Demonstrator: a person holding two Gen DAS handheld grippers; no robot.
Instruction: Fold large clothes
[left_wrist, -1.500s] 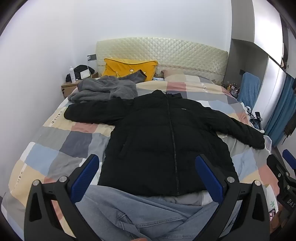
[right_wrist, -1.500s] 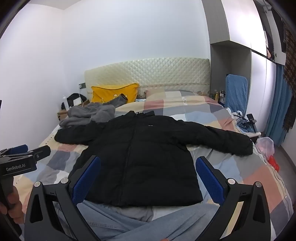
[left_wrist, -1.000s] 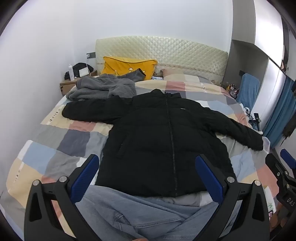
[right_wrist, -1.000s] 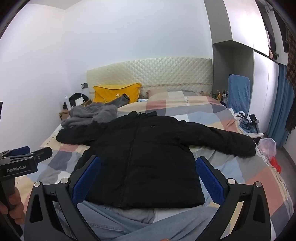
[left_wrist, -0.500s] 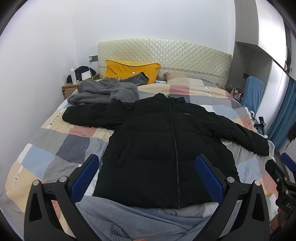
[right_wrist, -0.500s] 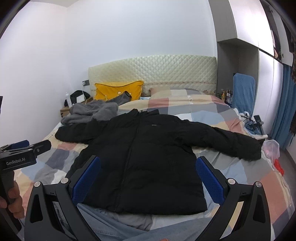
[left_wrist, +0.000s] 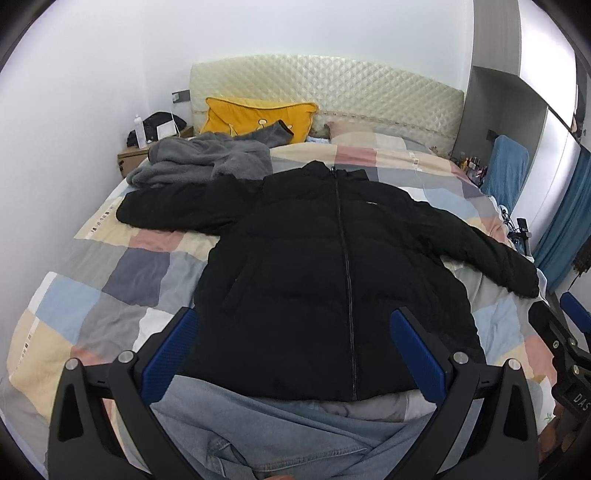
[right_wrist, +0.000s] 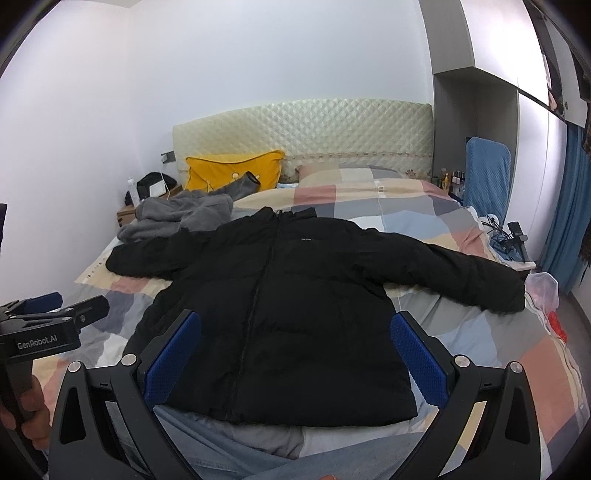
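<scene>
— So, what has changed on the bed (left_wrist: 92, 288)?

— Both cameras have risen a little; the black puffer jacket (left_wrist: 332, 280) lies as before, flat, zipped, sleeves spread, hem over the jeans (left_wrist: 280, 435).

— And the tools?

— The left tool (left_wrist: 295, 354) and right tool (right_wrist: 295, 354) stay wide apart, holding nothing. I think folding has not started; a sleeve comes first.

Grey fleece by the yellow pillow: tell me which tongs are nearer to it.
Left. The left tongs hover at the black jacket's hem on the grey fleece's side; the right tongs sit further toward the opposite sleeve. Neither touches it.
</scene>
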